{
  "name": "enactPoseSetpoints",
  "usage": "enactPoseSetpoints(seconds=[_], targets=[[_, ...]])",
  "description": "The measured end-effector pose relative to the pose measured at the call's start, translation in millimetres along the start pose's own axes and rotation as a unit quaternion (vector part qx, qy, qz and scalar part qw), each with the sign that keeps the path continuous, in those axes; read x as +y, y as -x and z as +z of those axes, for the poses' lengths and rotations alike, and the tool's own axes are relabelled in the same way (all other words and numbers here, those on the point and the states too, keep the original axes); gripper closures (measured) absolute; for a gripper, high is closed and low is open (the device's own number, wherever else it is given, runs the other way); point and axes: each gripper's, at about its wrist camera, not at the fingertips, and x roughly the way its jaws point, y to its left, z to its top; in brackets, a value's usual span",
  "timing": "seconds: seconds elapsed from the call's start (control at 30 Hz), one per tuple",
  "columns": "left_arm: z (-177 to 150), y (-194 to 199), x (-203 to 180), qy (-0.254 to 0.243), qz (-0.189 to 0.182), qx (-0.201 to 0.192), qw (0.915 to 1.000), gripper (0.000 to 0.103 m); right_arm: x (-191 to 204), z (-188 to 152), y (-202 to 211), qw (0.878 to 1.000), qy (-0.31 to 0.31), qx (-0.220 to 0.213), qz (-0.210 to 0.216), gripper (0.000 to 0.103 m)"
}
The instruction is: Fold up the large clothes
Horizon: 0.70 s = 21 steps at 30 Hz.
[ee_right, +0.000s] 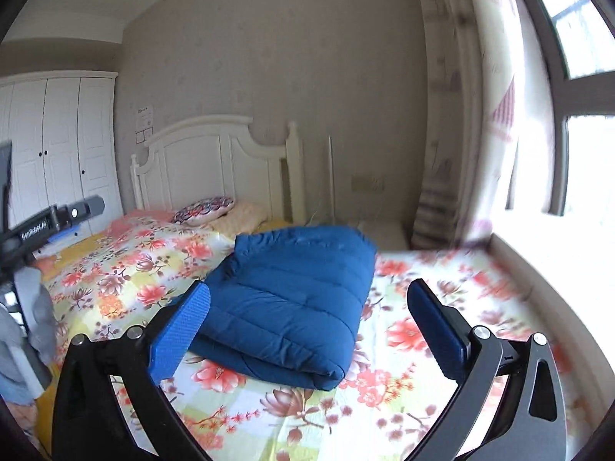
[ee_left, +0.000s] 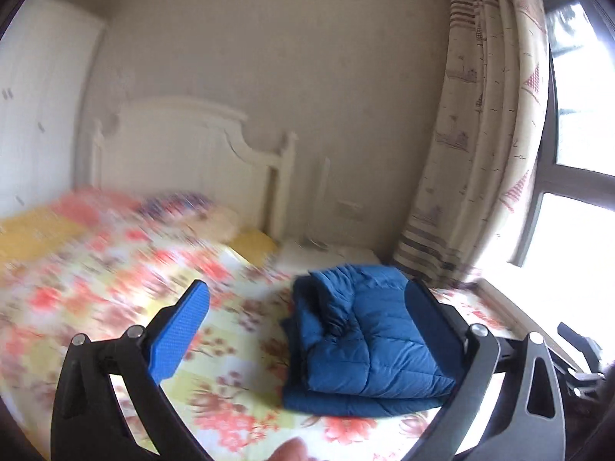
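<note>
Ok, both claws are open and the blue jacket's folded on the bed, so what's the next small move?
Probably none on the garment: back both off. The blue jacket lies as a compact folded bundle on the floral bedspread, and the left claw and right claw are open and empty, clear of it. The fold looks finished.

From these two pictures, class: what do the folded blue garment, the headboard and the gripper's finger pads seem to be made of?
Folded blue garment: probably padded synthetic cloth, faint sheen; stitched channels puff between seams.
Headboard: likely painted wood, smooth off-white; panelled, with turned posts. It could be another board material.
Pads on the fingers: seemingly rubber or textured plastic, matte blue; a fine dotted grain shows.
</note>
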Motion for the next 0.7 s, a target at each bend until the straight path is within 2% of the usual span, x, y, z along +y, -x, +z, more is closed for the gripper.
enactPoseSetpoints(seconds=[0.1,0.3,0.47,0.7], targets=[[-15.5,16.9,-16.8,-0.019,0.023,0.011,0.9995,0.002,8.8,-16.6,8.4,1.000,-0.009,0.021,-0.021,0.004],[-58.3,8.5,-33.1,-0.045,0.011,0.073,0.9963,0.002,13.6,-46.6,7.0,0.997,-0.006,0.066,-0.045,0.004],[-82.9,4.9,-39.3,-0.061,0.007,0.095,0.9936,0.002,12.8,-46.6,8.5,0.997,-0.008,0.058,-0.048,0.004],[-84.4,7.3,-41.0,-0.065,0.011,0.090,0.9938,0.002,15.6,-45.4,11.7,0.997,-0.004,0.051,-0.051,0.004]])
